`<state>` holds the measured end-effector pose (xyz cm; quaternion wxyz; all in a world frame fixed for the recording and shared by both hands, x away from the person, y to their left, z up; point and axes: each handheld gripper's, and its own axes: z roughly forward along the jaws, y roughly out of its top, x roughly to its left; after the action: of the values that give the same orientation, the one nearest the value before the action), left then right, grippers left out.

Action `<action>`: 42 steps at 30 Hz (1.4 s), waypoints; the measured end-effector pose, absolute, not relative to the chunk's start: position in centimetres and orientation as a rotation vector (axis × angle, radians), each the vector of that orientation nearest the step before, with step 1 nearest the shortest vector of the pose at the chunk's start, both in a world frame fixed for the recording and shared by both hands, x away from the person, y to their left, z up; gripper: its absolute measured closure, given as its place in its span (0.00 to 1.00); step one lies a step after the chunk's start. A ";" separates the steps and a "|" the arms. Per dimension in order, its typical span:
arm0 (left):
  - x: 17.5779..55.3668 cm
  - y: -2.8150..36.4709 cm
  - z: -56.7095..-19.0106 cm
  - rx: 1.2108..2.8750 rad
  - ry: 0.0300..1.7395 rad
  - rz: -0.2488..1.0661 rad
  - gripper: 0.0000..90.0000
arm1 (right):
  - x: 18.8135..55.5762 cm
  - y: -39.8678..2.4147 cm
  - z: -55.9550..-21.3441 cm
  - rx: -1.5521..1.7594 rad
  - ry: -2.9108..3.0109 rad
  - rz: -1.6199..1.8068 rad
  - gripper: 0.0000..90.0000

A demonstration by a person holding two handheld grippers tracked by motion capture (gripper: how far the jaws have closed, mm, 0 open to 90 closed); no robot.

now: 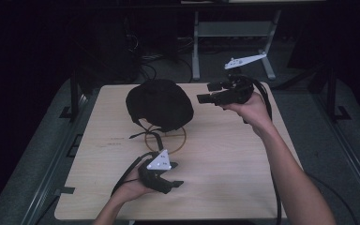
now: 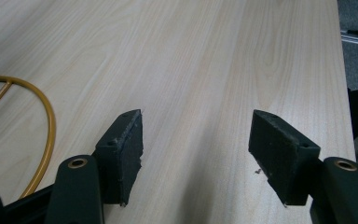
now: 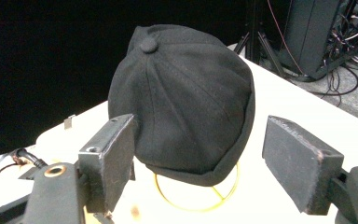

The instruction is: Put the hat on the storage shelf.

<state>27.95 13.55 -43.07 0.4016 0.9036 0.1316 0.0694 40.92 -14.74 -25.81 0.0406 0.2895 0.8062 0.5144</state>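
Two grippers stood wide and empty over the table [image 1: 225,187]: the right gripper [image 1: 205,92] faced a black cap [image 1: 159,103] perched on a wire stand [image 1: 178,140] at its 9 o'clock; the left gripper [image 1: 176,176] idled at the cap's 6. A level approach toward the brim looked wisest.

pale wooden table [image 1: 225,178], black cap [image 1: 161,103] on a yellow wire stand [image 1: 180,140] at about eleven o'clock of centre

Black panelled cap [image 3: 186,98] with top button, crown up, seated on a yellow wire stand [image 3: 200,198], mid-surface.
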 end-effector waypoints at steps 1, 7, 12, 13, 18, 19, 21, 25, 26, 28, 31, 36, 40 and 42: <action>27.9 13.5 -43.1 2.283 0.334 0.176 0.39 | 40.9 -14.9 -25.9 0.884 2.468 1.578 0.27; 27.9 13.6 -43.2 2.279 0.343 0.170 0.39 | 40.5 -16.0 -26.5 0.909 2.462 1.579 0.27; 27.9 13.6 -43.2 2.282 0.334 0.174 0.39 | 40.2 -16.9 -27.1 0.920 2.454 1.588 0.27; 27.9 13.6 -43.2 2.282 0.334 0.174 0.39 | 40.1 -17.0 -27.2 0.924 2.452 1.590 0.27; 27.9 13.6 -43.2 2.286 0.339 0.174 0.39 | 39.7 -17.9 -27.7 0.938 2.449 1.592 0.27; 28.0 13.6 -43.2 2.290 0.340 0.175 0.39 | 39.7 -18.0 -27.8 0.940 2.447 1.590 0.27; 28.0 13.6 -43.3 2.292 0.342 0.172 0.39 | 39.5 -18.4 -28.1 0.950 2.441 1.596 0.26; 28.0 13.7 -43.3 2.291 0.346 0.173 0.39 | 39.3 -19.0 -28.6 0.966 2.437 1.599 0.26; 28.0 13.7 -43.2 2.292 0.347 0.172 0.39 | 39.2 -19.1 -28.8 0.972 2.439 1.597 0.26; 28.0 13.7 -43.2 2.297 0.347 0.172 0.39 | 39.1 -19.5 -29.2 0.981 2.436 1.599 0.26; 28.0 13.7 -43.3 2.298 0.346 0.175 0.39 | 38.9 -19.9 -29.7 0.995 2.437 1.599 0.26; 28.1 13.7 -43.3 2.294 0.357 0.174 0.38 | 38.6 -20.7 -30.4 1.017 2.427 1.605 0.25; 28.1 13.7 -43.4 2.301 0.356 0.173 0.37 | 38.2 -21.3 -31.0 1.038 2.419 1.610 0.24; 28.1 13.6 -43.4 2.305 0.354 0.173 0.36 | 38.0 -21.6 -31.2 1.044 2.418 1.611 0.23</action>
<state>28.06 13.65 -43.39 0.3909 0.9073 0.1395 0.0682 38.05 -21.59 -31.23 0.0272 0.3380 0.7829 0.5216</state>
